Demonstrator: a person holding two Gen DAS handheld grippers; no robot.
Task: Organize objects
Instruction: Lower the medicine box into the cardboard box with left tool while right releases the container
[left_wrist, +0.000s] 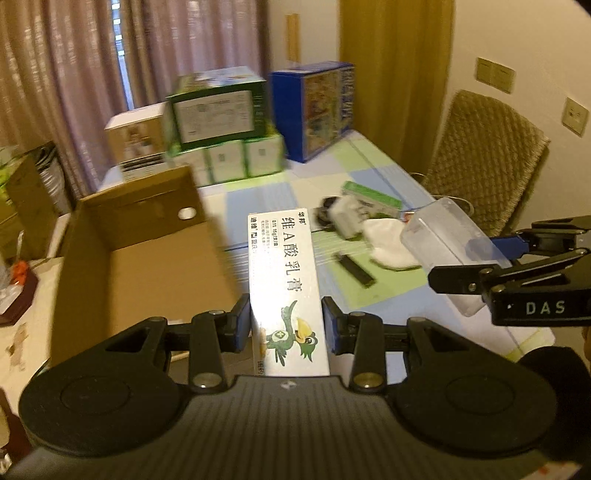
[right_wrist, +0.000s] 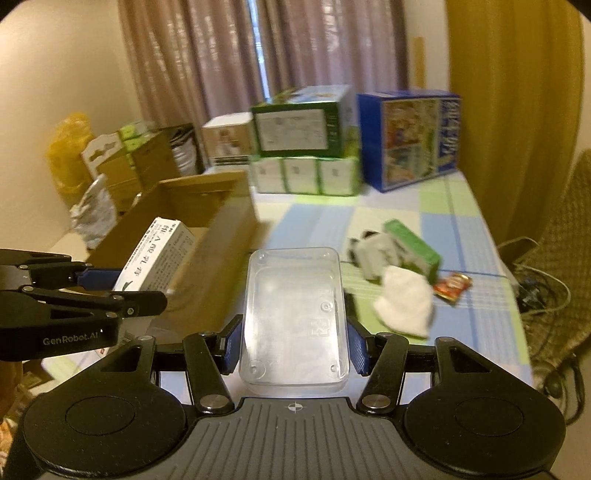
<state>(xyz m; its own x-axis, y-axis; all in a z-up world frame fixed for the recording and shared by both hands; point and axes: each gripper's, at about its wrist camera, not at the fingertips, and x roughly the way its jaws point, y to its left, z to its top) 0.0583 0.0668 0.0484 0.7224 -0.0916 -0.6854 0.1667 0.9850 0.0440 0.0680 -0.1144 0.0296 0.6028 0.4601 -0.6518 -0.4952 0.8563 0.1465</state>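
**Both grippers loaded, box mostly bare**

Left gripper (left_wrist: 286, 325) pinches a white ointment carton (left_wrist: 286, 280), held in the air beside the open cardboard box (left_wrist: 147, 266) at the tabletop's left edge. Right gripper (right_wrist: 293, 345) clamps a clear plastic case (right_wrist: 293, 317), also lifted. The part of the box interior in view looks empty; case contents can't be told. Left on the table (right_wrist: 461, 229) near the right edge: green box (right_wrist: 415, 247), white cloth (right_wrist: 406, 306), red packet (right_wrist: 452, 286), black stick (left_wrist: 354, 269). Judged early-to-mid.

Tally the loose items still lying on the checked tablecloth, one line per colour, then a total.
White cloth: 1
Green box: 1
Red packet: 1
Black bar: 1
Black-and-white item: 1
Total: 5
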